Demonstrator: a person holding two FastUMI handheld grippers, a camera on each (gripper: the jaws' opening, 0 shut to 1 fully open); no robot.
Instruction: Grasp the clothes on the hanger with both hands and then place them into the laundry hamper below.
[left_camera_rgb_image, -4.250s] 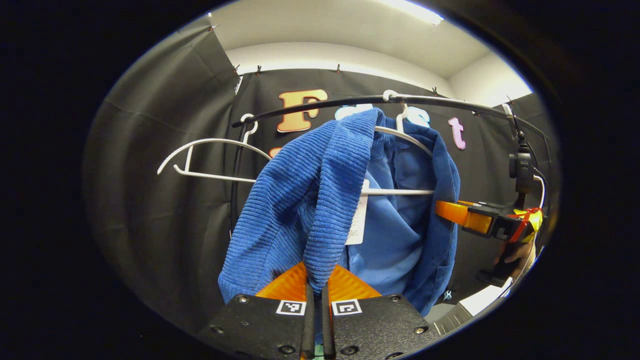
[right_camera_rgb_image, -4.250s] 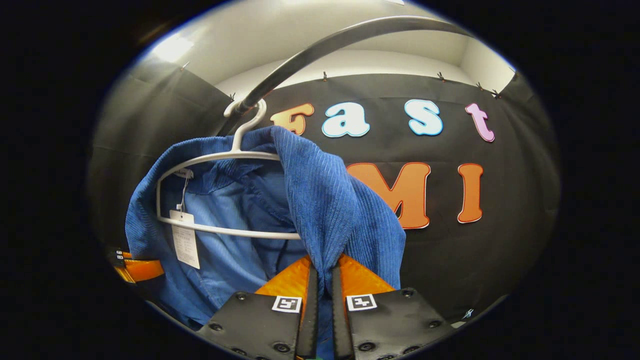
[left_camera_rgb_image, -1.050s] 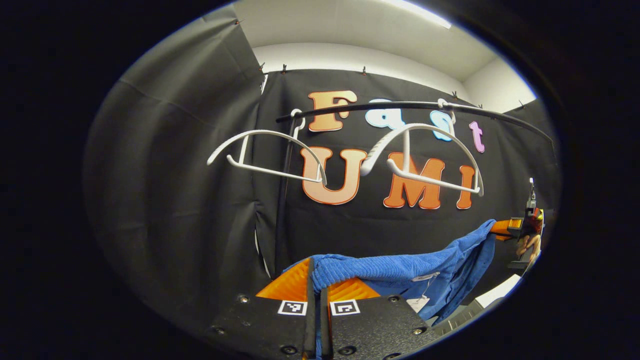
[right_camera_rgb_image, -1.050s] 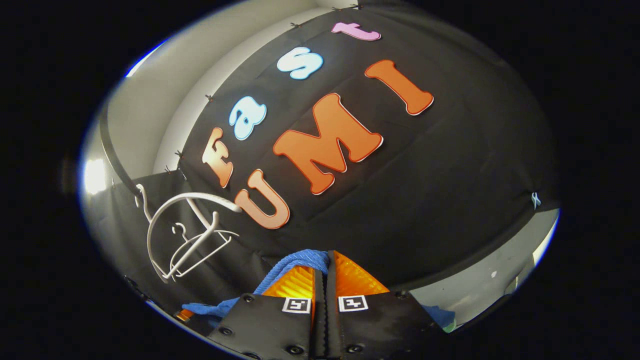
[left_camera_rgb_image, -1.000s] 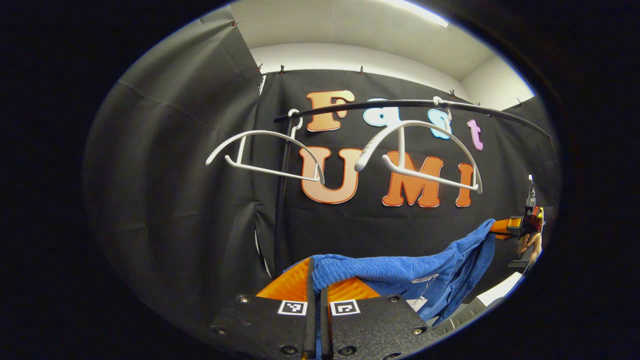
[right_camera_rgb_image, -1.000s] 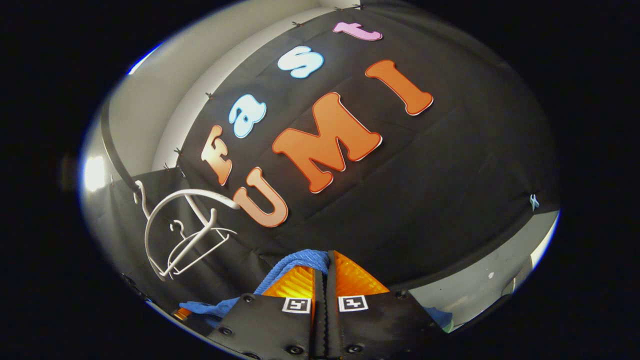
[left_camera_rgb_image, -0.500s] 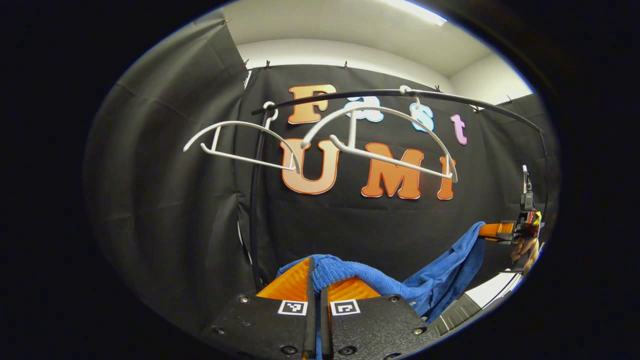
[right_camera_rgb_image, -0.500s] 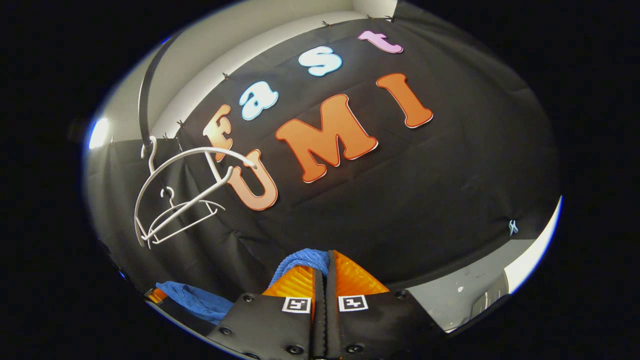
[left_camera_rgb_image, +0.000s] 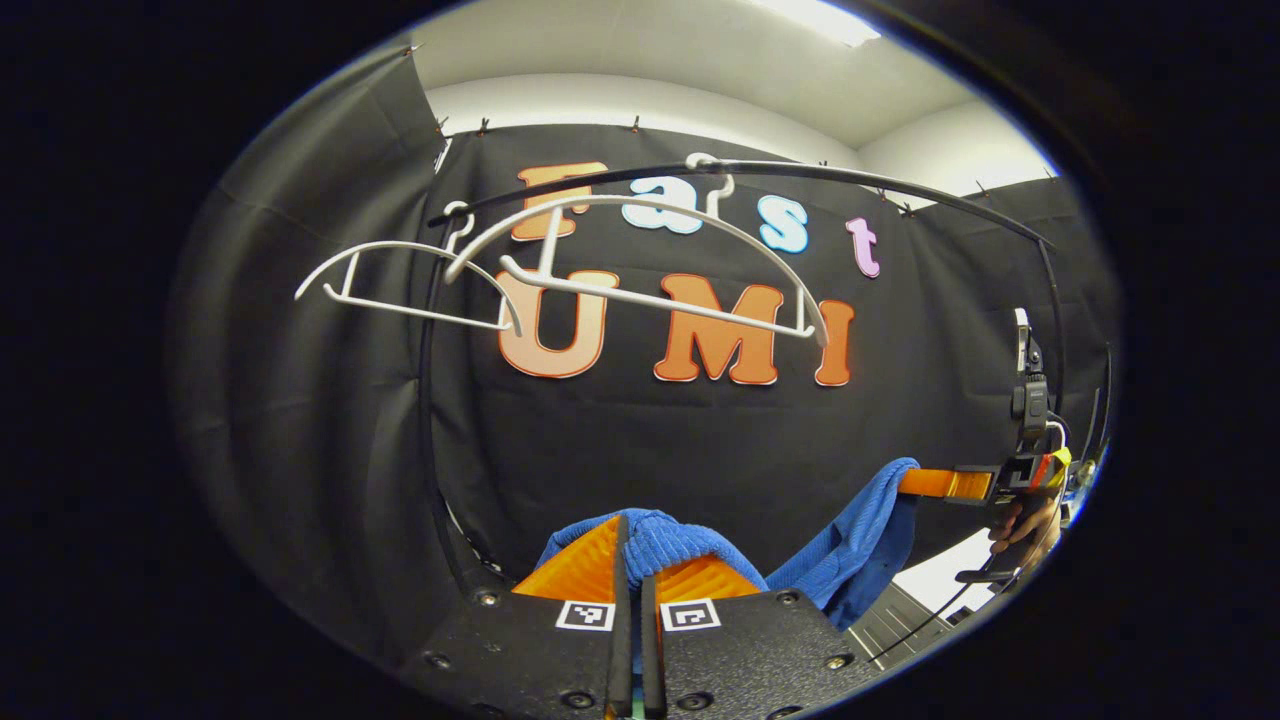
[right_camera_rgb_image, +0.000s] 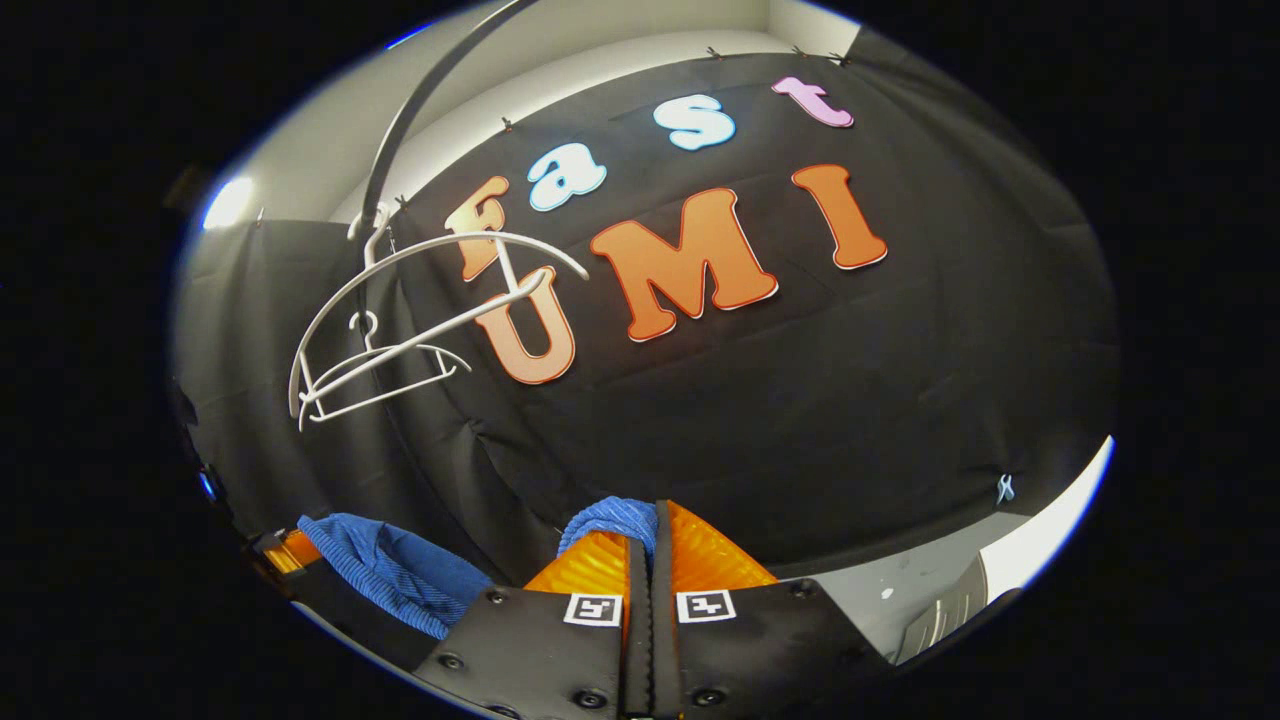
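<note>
The left gripper (left_camera_rgb_image: 631, 548) is pressed together on a bunched fold of the blue garment (left_camera_rgb_image: 850, 545), the cloth bulging up from between its fingers. The right gripper (right_camera_rgb_image: 650, 535) is likewise pinched shut on another fold of the same cloth, a small roll of blue standing above its tips. In the left gripper view the right one shows far off at the right edge, with the holder's hand (left_camera_rgb_image: 1020, 522) below it, and the garment sags in a loose curve between the two grips (held at two ends, probably so it hangs spread instead of balling up).

The garment is off the rail and low in the booth, carried in the air. Above, two white hangers (left_camera_rgb_image: 640, 255) hang bare on the black rail (left_camera_rgb_image: 880, 185), one partly overlapping the other in the left gripper view; in the right gripper view they sit stacked at the left, the nearer hanger (right_camera_rgb_image: 430, 290) tilted.

The hamper cannot be made out for certain; a pale ribbed edge (left_camera_rgb_image: 895, 625) low at the right in the left gripper view may be part of it. The lift-off looks done, and what remains is lowering the cloth and letting both pinches go together over the hamper, so one end does not drag over the rim.
</note>
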